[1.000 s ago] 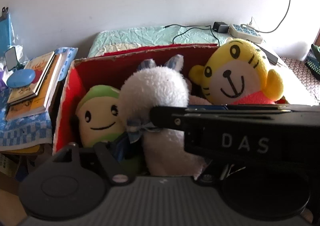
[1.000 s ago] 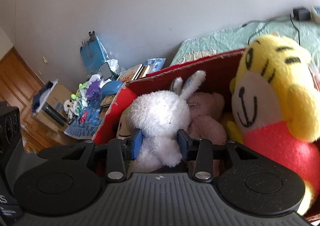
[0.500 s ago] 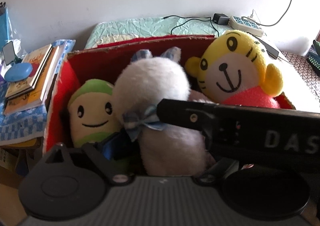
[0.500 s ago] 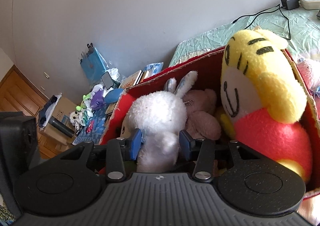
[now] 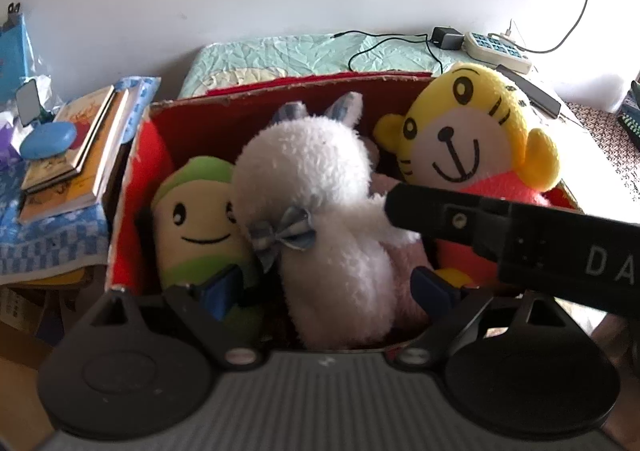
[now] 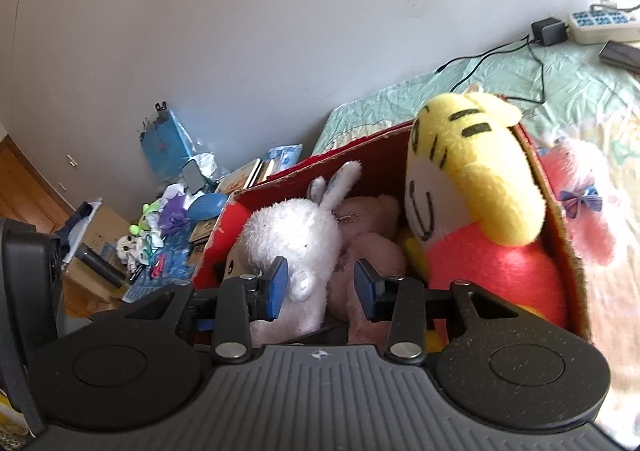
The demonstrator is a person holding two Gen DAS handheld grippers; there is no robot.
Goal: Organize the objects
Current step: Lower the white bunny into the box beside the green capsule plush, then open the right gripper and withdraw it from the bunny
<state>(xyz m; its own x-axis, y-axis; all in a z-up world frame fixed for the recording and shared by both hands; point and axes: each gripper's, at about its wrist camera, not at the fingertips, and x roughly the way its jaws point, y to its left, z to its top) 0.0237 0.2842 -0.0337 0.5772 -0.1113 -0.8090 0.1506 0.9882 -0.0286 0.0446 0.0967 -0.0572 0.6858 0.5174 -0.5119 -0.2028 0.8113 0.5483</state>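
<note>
White plush rabbit [image 5: 320, 211] stands upright in the red box [image 5: 136, 171], ears toward the wall. My right tongs [image 6: 322, 285] gape around it, ungripped; left tongs [image 5: 328, 291] wide open. "DA" shows.

Only readable text I can spot is the white letters "DA" on the black bar of the right gripper [image 5: 520, 247], cut off at the edge of the left wrist view. The books [image 5: 76, 155] have covers too blurry to read, and the power strip [image 5: 496, 47] shows nothing legible either.
</note>
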